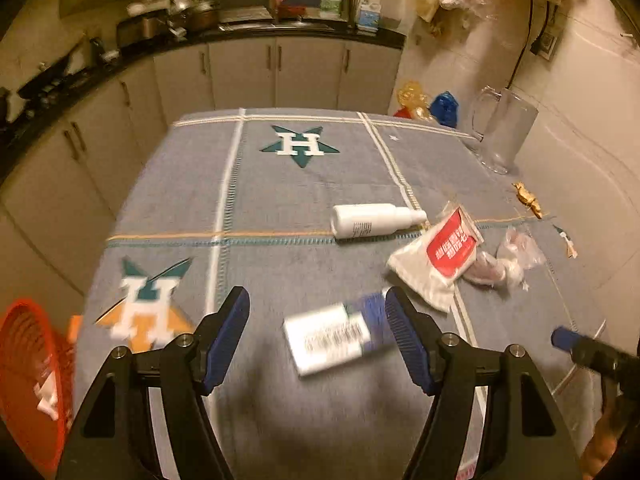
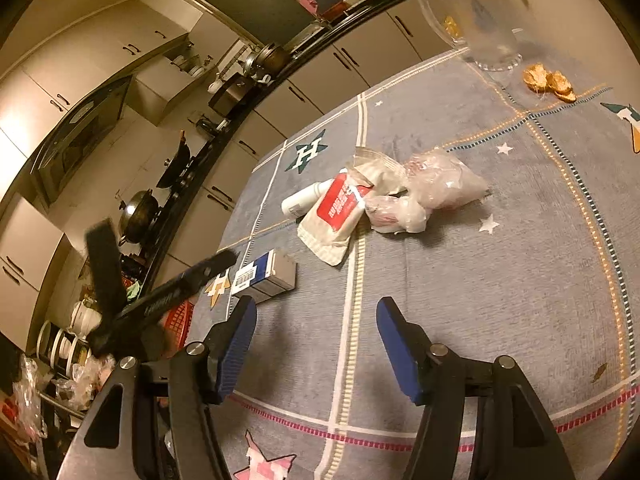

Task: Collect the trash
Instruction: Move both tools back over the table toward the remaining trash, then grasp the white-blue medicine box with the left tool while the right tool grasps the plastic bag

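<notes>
Trash lies on a grey tablecloth: a small white and blue box (image 1: 332, 338) (image 2: 264, 274), a white bottle (image 1: 376, 220) (image 2: 302, 200) on its side, a white pouch with a red label (image 1: 440, 258) (image 2: 338, 212), a crumpled clear plastic bag (image 1: 508, 258) (image 2: 428, 192) and gold wrappers (image 1: 528, 199) (image 2: 550, 82). My left gripper (image 1: 318, 310) is open, just above the table, with the box between and just beyond its fingertips. My right gripper (image 2: 316, 320) is open and empty above bare cloth. The left gripper also shows in the right wrist view (image 2: 160, 276).
An orange mesh basket (image 1: 30, 384) (image 2: 178, 320) sits off the table's left edge. A clear glass pitcher (image 1: 502, 130) (image 2: 476, 12) stands at the far right corner. Kitchen counter and cabinets (image 1: 240, 72) run behind the table. A tiled wall is at the right.
</notes>
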Motion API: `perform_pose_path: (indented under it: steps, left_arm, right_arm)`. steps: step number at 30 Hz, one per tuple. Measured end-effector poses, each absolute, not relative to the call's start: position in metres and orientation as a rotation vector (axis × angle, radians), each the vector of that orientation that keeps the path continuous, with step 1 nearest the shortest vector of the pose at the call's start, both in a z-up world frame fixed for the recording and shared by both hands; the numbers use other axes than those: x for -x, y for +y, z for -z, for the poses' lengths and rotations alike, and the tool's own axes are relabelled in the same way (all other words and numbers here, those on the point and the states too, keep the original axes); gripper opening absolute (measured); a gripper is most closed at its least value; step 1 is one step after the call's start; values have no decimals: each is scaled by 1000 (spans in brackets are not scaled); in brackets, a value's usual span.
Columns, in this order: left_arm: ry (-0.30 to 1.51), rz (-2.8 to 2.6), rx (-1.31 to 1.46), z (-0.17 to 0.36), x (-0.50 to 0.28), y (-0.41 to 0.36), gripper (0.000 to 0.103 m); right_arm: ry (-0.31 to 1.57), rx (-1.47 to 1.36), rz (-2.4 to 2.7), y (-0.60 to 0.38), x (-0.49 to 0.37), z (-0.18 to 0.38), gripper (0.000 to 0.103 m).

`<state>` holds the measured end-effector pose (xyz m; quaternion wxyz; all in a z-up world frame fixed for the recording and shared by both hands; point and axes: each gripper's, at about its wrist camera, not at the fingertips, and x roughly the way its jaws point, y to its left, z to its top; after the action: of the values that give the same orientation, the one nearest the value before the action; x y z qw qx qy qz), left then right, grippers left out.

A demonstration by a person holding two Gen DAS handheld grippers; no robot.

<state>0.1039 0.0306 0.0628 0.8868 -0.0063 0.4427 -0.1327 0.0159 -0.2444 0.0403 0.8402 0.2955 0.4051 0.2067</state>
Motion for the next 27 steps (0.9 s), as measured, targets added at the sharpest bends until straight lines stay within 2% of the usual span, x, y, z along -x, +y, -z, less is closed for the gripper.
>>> perform_pose_path:
  steps: [7, 14, 18, 22, 23, 25, 27]
  left_arm:
    - [1000, 399, 38, -44, -119, 29, 70]
    - [973, 500, -169, -38, -70, -9, 72]
    - [945, 433, -263, -34, -67, -27, 73]
    - [951, 360, -238, -28, -75, -34, 72]
    - [952, 345, -230, -27, -76, -35, 69]
    - [950, 324, -229, -25, -77, -37, 45]
    - [963, 320, -216, -21, -75, -36, 33]
  right_arm:
    - [849, -690, -394, -266, -25, -31, 67]
    - [813, -741, -318, -288, -25, -32, 69]
    - [812, -748, -292, -293, -25, -33, 70]
    - [820, -753, -271, -297, -23, -34, 70]
    - [822, -752, -266, -297, -22, -35, 70]
    - [829, -757, -253, -300, -22, -38, 70]
    - [834, -762, -237, -302, -24, -42, 70]
